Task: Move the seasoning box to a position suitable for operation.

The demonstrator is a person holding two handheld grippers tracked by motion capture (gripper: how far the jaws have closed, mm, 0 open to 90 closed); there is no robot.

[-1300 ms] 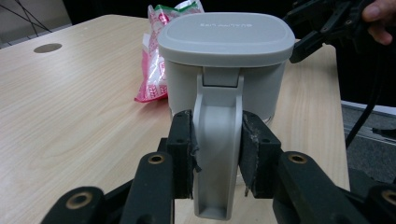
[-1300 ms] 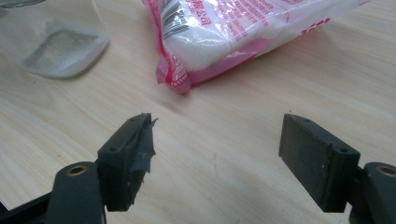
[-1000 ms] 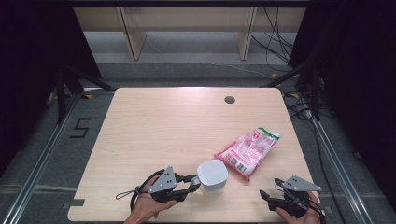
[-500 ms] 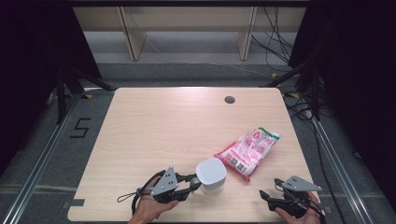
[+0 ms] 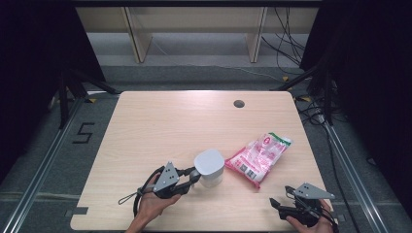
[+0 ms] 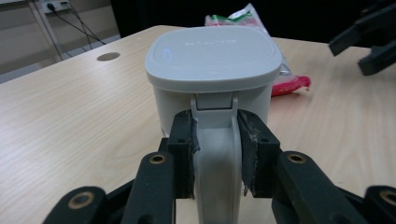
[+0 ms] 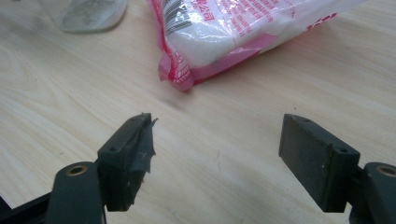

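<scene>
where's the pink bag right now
In the high view the pink bag lies on the right half of the table, just right of the white lidded container and beyond the right tool.

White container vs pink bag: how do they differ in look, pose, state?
The white container is rigid, lidded and upright; the pink bag is soft, printed and lying flat. The left hand-held gripper is clamped on the container's handle; the bag lies untouched, with the right hand-held gripper open and apart. Both rest on the table.
</scene>
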